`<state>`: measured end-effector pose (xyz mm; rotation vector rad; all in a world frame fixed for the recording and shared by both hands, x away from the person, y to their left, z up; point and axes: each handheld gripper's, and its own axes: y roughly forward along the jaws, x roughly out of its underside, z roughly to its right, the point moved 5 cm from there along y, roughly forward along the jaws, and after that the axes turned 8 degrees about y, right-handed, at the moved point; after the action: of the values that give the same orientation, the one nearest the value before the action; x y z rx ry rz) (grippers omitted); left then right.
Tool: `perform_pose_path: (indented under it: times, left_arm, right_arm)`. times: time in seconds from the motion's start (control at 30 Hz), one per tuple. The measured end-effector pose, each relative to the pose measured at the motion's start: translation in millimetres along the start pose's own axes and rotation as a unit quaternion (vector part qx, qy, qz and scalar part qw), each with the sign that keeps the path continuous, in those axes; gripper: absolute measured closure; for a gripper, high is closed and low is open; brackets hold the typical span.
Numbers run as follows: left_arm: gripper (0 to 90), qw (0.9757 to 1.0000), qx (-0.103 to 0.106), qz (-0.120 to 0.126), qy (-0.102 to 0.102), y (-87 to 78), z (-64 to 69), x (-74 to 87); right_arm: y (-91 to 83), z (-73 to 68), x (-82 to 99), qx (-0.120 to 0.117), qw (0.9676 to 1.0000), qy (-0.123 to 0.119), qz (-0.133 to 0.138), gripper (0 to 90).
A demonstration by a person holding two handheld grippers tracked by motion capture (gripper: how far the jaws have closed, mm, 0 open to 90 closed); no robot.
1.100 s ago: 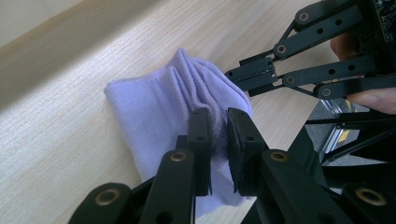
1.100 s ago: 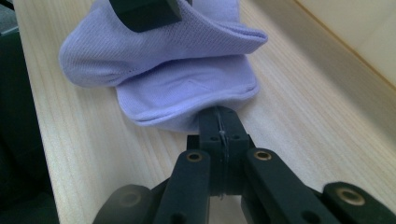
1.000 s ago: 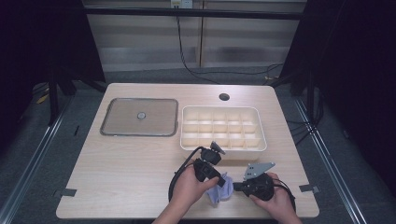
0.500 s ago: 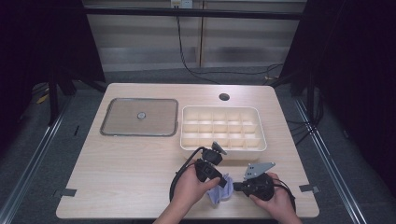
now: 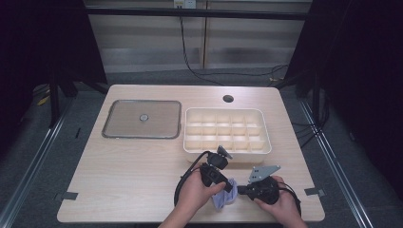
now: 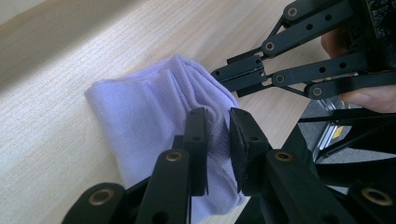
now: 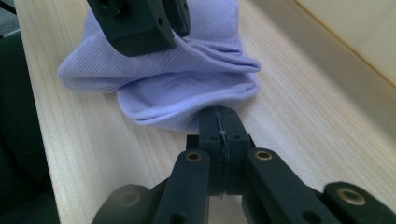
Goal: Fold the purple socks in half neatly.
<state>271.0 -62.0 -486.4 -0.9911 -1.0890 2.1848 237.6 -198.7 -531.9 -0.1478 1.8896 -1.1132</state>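
Right gripper (image 7: 218,122): jaws pressed flat together on one edge of a pale lilac sock (image 7: 187,88), likely to anchor it while the other tool works. Left gripper (image 6: 217,135): jaws narrow, set about a bunched fold of the sock (image 6: 154,126); whether the pads truly bite the fabric is hard to judge. Sock: lies folded on the wooden table (image 5: 138,175) near its front edge, between the two hands, seemingly being folded or rolled. Beyond: a cream divided tray (image 5: 227,130), compartments apparently empty, probably the sock's destination; a flat clear lid (image 5: 142,118) beside it at left. From above, the hands cover most of the sock.
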Motion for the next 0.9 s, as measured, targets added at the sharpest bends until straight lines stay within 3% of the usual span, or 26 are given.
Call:
perform_pose_path:
  times: [0.33, 0.7, 0.9]
  left_arm:
    - [73.7, 0.9999, 0.009, -0.001, 0.008, 1.9, 2.8, -0.5]
    - [72.1, 0.9998, 0.014, 0.008, 0.014, -9.9, 5.9, -2.8]
    - [77.6, 0.9998, -0.011, -0.001, 0.017, -11.9, 0.3, -2.6]
  right_arm:
    - [0.2, 0.1, 0.2, -0.004, 1.0, -0.002, 0.002, 89.6]
    - [-0.2, 0.8, 0.7, -0.002, 1.0, -0.001, 0.001, 89.4]
    - [-0.3, 0.9, 0.7, -0.003, 1.0, -0.001, 0.001, 89.4]
